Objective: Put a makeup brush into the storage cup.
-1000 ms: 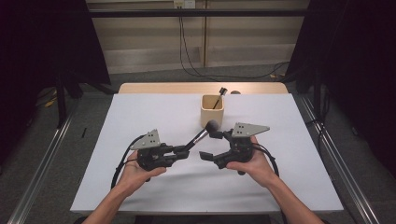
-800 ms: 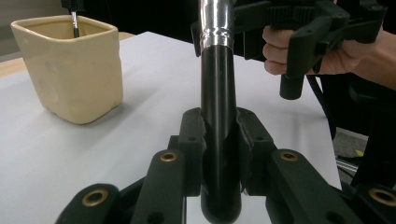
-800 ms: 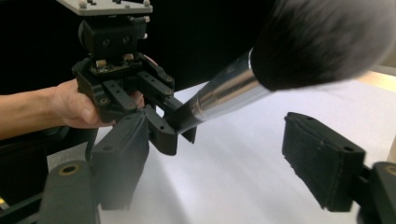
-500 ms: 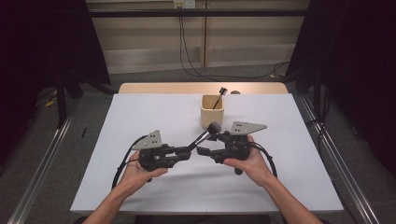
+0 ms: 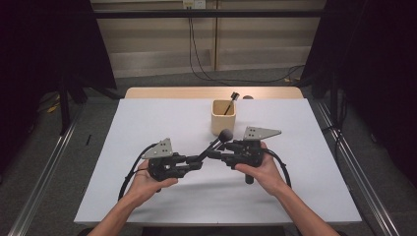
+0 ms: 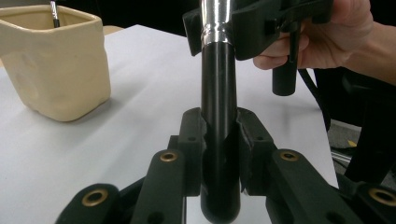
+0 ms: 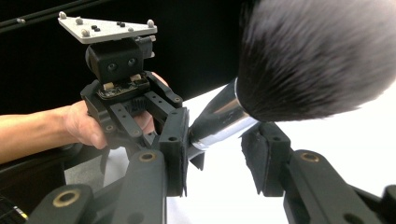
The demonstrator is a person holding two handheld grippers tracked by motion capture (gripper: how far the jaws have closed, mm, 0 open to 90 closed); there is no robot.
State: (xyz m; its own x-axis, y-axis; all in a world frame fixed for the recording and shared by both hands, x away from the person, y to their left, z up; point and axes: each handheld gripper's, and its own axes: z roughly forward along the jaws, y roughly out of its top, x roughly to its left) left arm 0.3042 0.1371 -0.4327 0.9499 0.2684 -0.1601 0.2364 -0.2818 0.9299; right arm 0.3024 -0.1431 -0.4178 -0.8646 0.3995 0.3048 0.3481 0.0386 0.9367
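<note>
A black makeup brush (image 5: 210, 146) with a silver ferrule (image 7: 219, 121) and a dark fluffy head (image 7: 322, 51) hangs slanted above the white table (image 5: 147, 123), between the two grippers. My left gripper (image 5: 196, 162) is shut on the lower end of its handle (image 6: 218, 93). My right gripper (image 5: 217, 152) has just been closing its jaws, and they now press on the ferrule from both sides. The brush head (image 5: 225, 135) points up toward the cup.
A cream square cup (image 5: 223, 118) stands at the back middle of the table with a thin small brush (image 5: 229, 103) leaning in it. In the left gripper view the cup (image 6: 56, 70) is at the upper left. Cables loop beside both hands.
The right gripper's jaws have drawn together around the brush near its head. Both hands and the brush stay where they were.
</note>
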